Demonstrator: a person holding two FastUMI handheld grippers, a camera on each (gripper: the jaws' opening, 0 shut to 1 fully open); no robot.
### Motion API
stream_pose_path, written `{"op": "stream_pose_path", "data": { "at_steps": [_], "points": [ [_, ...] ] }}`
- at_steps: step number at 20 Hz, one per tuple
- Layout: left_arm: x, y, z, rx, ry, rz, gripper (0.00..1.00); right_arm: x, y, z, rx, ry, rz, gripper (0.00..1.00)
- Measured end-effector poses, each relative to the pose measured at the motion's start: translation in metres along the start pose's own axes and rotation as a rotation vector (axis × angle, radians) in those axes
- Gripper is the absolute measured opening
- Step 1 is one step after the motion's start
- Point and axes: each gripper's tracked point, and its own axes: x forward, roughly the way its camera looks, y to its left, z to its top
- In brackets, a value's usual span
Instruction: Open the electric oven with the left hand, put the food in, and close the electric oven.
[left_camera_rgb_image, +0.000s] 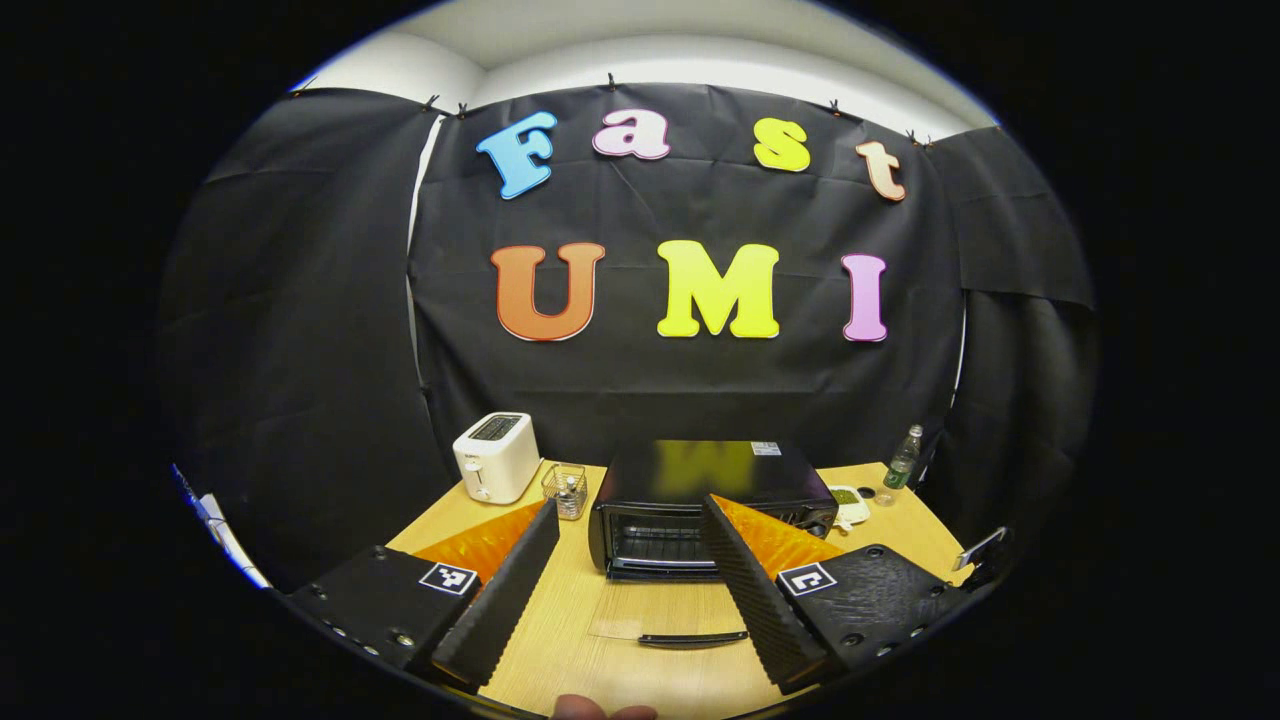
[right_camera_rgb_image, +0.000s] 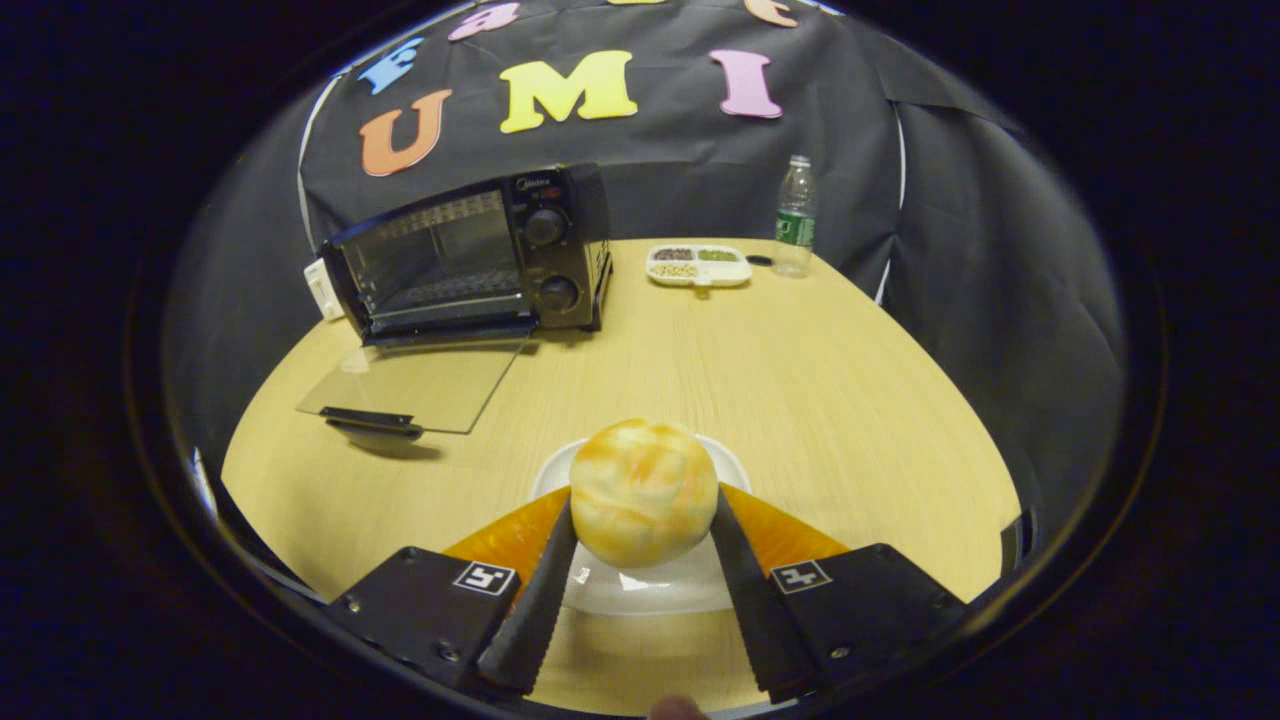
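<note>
The black electric oven (left_camera_rgb_image: 700, 490) (right_camera_rgb_image: 470, 255) stands on the wooden table with its glass door (right_camera_rgb_image: 415, 385) folded flat down, handle (left_camera_rgb_image: 693, 638) toward me. My left gripper (left_camera_rgb_image: 630, 515) hangs open in front of the oven mouth, nothing between its fingers. In the right gripper view a round yellow-orange bun (right_camera_rgb_image: 643, 492) sits between both fingers of my right gripper (right_camera_rgb_image: 643, 495), which press its sides. The bun is just above a white plate (right_camera_rgb_image: 650, 590).
A white toaster (left_camera_rgb_image: 496, 456) and a small wire basket (left_camera_rgb_image: 565, 490) stand left of the oven. A divided snack tray (right_camera_rgb_image: 698, 266) and a water bottle (right_camera_rgb_image: 794, 216) sit at the table's far side. Black cloth walls surround the table (right_camera_rgb_image: 800, 400).
</note>
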Motion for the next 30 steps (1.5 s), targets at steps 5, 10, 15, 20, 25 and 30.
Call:
{"op": "stream_pose_path", "data": {
  "at_steps": [5,10,15,20,25,30],
  "points": [
    [-0.002,0.019,-0.004,-0.013,0.001,-0.052,0.94,-0.030,0.036,0.001,0.121,-0.003,-0.001,0.76],
    [-0.009,0.058,-0.010,0.017,0.015,-0.067,0.94,-0.026,0.112,0.040,0.280,-0.071,0.057,0.76],
    [-0.021,0.106,-0.024,0.037,0.062,-0.047,0.94,0.025,0.186,0.098,0.354,-0.172,0.123,0.76],
    [-0.032,0.135,-0.047,0.016,0.141,-0.038,0.94,0.090,0.218,0.130,0.489,-0.200,0.109,0.75],
    [-0.034,0.160,-0.056,0.032,0.182,-0.024,0.94,0.138,0.229,0.152,0.632,-0.241,0.060,0.75],
    [-0.033,0.176,-0.066,0.064,0.216,-0.031,0.94,0.172,0.234,0.170,0.665,-0.288,0.028,0.75]
  ]
}}
